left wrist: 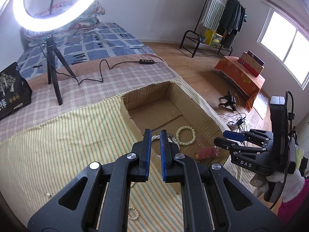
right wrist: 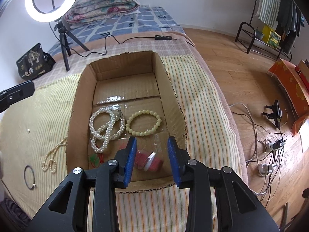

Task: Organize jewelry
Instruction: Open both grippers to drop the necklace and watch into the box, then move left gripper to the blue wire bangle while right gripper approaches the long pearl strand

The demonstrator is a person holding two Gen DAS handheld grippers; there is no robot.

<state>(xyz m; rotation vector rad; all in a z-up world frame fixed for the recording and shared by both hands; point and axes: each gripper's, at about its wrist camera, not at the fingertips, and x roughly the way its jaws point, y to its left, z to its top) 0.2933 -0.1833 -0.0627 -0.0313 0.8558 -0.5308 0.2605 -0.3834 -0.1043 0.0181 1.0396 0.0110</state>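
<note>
An open cardboard box (right wrist: 81,104) sits on a striped cloth on the bed. Inside lie a pale green bead bracelet (right wrist: 143,122), a white pearl necklace (right wrist: 106,127), a red bagged item (right wrist: 148,161) and a green pendant (right wrist: 94,159). My right gripper (right wrist: 151,141) is open and empty above the box's near end, over the red item. My left gripper (left wrist: 155,133) is open with a narrow gap and empty, over the box's left wall (left wrist: 133,123). On the cloth left of the box lie a thin pearl chain (right wrist: 52,156), a dark bangle (right wrist: 30,176) and a small pearl bracelet (left wrist: 133,213).
A ring light (right wrist: 53,1) on a tripod (right wrist: 64,44) stands behind the box with its cable and remote (right wrist: 163,37). A black bag (right wrist: 34,61) lies at the left. The bed's edge drops to a wooden floor with cables (right wrist: 270,148) at the right.
</note>
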